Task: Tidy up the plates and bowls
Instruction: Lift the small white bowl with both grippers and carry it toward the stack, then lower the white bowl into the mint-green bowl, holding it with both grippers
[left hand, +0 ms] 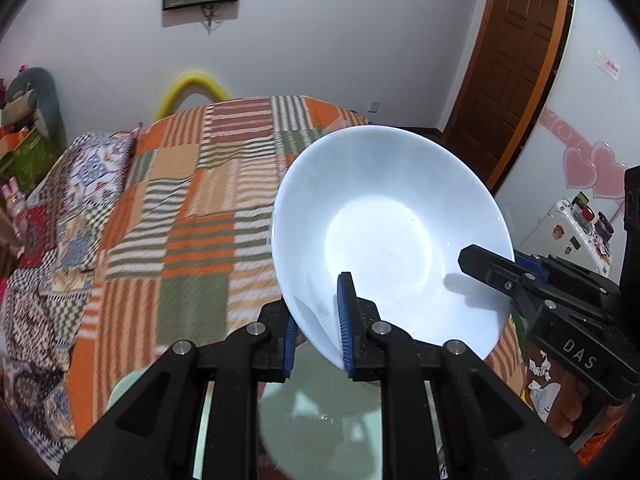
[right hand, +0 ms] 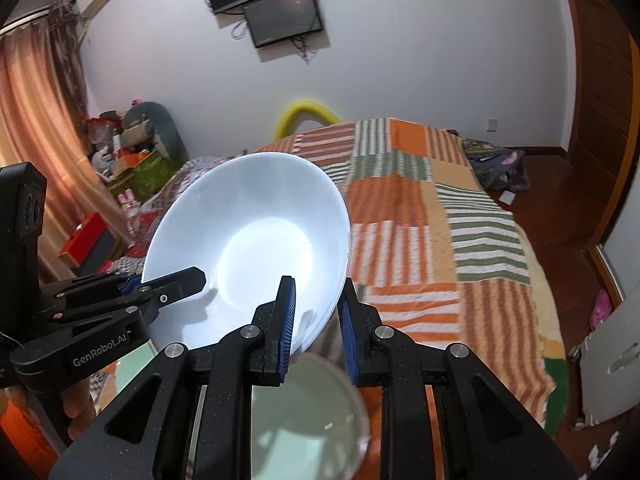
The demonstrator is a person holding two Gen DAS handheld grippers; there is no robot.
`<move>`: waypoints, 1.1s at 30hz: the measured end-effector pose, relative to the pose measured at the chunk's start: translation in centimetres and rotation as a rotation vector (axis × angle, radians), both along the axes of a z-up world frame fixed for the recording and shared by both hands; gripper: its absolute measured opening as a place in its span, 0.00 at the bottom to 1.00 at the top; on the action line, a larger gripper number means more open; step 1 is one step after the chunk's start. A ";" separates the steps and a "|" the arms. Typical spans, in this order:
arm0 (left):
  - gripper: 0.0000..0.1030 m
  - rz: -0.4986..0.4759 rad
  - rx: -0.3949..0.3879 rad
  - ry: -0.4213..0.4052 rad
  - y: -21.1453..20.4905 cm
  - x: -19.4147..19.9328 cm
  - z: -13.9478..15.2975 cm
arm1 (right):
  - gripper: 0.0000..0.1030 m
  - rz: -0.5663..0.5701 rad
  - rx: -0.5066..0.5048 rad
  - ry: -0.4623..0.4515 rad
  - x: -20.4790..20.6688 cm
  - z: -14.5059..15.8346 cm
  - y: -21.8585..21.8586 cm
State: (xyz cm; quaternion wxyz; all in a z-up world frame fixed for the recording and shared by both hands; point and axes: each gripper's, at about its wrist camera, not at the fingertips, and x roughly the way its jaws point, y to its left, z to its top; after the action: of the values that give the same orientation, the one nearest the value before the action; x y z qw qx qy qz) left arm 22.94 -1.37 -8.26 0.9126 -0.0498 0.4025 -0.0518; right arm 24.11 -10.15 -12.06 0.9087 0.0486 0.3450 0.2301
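Observation:
A white bowl (left hand: 392,236) is held up in the air, tilted with its inside toward both cameras. My left gripper (left hand: 318,328) is shut on its lower left rim. My right gripper (right hand: 316,328) is shut on its lower right rim, and also shows in the left wrist view (left hand: 492,268) at the right. The same bowl fills the middle of the right wrist view (right hand: 256,248), with the left gripper (right hand: 176,284) clamped on its left rim. Below the bowl lies a pale green plate (left hand: 320,420), also seen in the right wrist view (right hand: 304,420).
A bed with an orange, green and white striped patchwork blanket (left hand: 208,208) lies ahead. A patterned pillow (left hand: 100,168) lies at its left. A wooden door (left hand: 508,64) stands at the right. Cluttered boxes and toys (right hand: 128,152) stand at the left by the curtain.

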 end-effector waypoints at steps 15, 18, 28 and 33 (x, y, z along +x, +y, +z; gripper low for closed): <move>0.18 0.159 -0.020 0.008 8.5 -9.0 -0.7 | 0.19 0.154 0.007 0.011 -3.8 -1.6 8.4; 0.18 0.189 -0.026 0.019 9.9 -10.0 -1.4 | 0.19 0.181 0.015 0.026 -4.5 -2.3 9.8; 0.18 0.276 -0.053 0.062 13.7 -12.4 -4.2 | 0.19 0.257 -0.010 0.076 -5.7 -4.5 13.8; 0.18 0.304 -0.068 0.086 14.9 -12.9 -5.5 | 0.19 0.275 -0.017 0.105 -6.1 -5.5 15.0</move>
State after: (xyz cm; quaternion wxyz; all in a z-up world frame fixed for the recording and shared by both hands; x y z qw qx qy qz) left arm 10.02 13.49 -13.78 0.8897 -0.1429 0.4269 0.0754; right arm 18.00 4.84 -17.51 0.8496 0.0049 0.3975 0.3467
